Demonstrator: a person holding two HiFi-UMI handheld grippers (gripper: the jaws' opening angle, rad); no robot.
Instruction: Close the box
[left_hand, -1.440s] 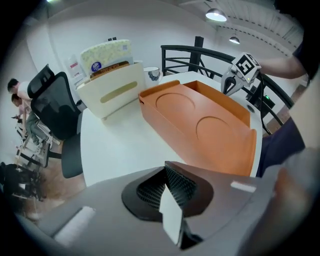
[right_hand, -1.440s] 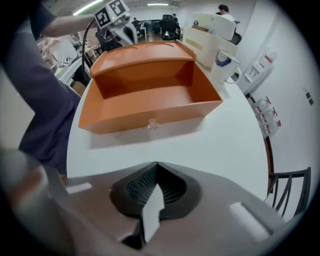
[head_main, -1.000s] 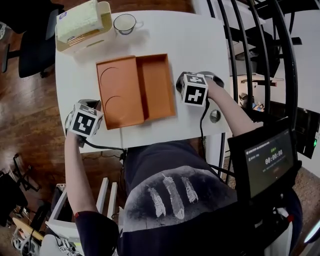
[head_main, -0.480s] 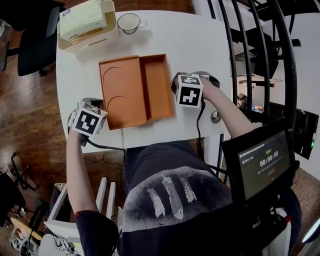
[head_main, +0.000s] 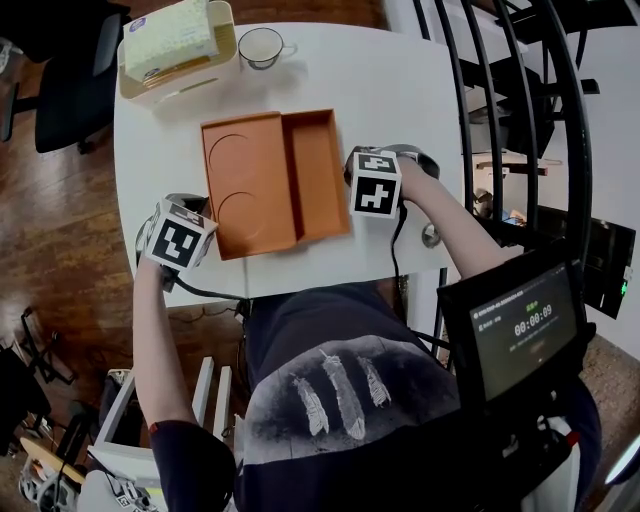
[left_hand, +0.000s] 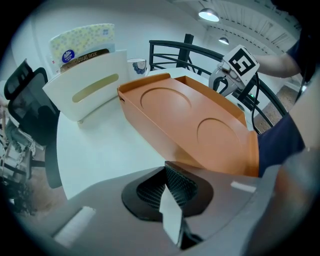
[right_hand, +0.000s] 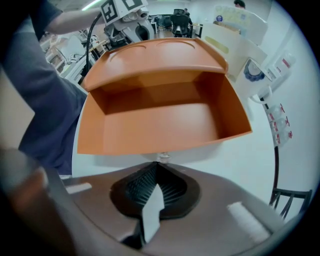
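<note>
1. We see the orange box (head_main: 275, 180) open at mid table (head_main: 400, 90). The tray (head_main: 318, 165) is on the right and empty. The lid (head_main: 245, 185) is swung out to the left, joined along the tray's left wall, w/ two round pressed circles on the face turned up.
2. We read the right gripper (right_hand: 152, 192) as jaws pressed together, nothing btwn them. The tips point at the tray's right outer wall, just beside it; whether they touch it we can't tell.
3. We read the left gripper (left_hand: 170, 192) the same: jaws pressed together, nothing held. It's by the lid's near left corner, close to the table's front edge, and apart from the lid.
4. At the far left corner we note a cream holder (head_main: 215, 60) w/ a tissue pack (head_main: 170, 38) in it, and a cup (head_main: 262, 45) just beside it on the right.
5. Off the table we see a chair (head_main: 70, 95) on the wood floor (head_main: 60, 230) at left, a black railing (head_main: 470, 100) at right, and a screen (head_main: 525, 325) w/ a timer at lower right.
</note>
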